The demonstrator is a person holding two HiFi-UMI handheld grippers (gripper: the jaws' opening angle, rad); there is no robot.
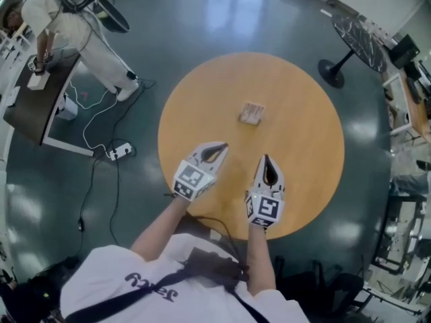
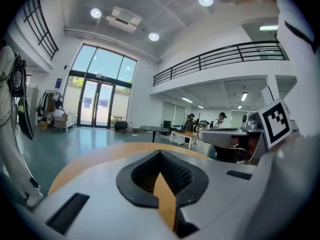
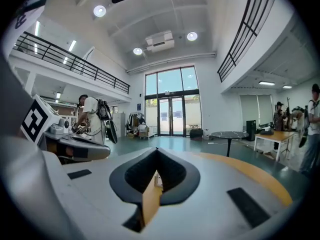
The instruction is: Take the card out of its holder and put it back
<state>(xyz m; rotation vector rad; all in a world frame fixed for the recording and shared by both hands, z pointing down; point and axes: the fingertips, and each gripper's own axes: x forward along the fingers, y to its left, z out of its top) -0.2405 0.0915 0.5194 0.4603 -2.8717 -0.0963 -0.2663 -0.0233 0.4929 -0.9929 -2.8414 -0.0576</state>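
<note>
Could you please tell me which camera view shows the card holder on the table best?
The head view: the small pale card holder sits whole on the round wooden table. The right gripper view catches what seems only a tiny sliver of it; the left gripper view shows none.

Card holder (image 1: 251, 113) — small, pale — near middle of round table (image 1: 306, 180).

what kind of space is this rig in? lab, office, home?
Probably a big open hall or atrium used as a workspace, not a home: a mezzanine railing runs overhead, tall glass entrance doors fill the far wall, and the round wooden table stands on a wide polished floor.
</note>
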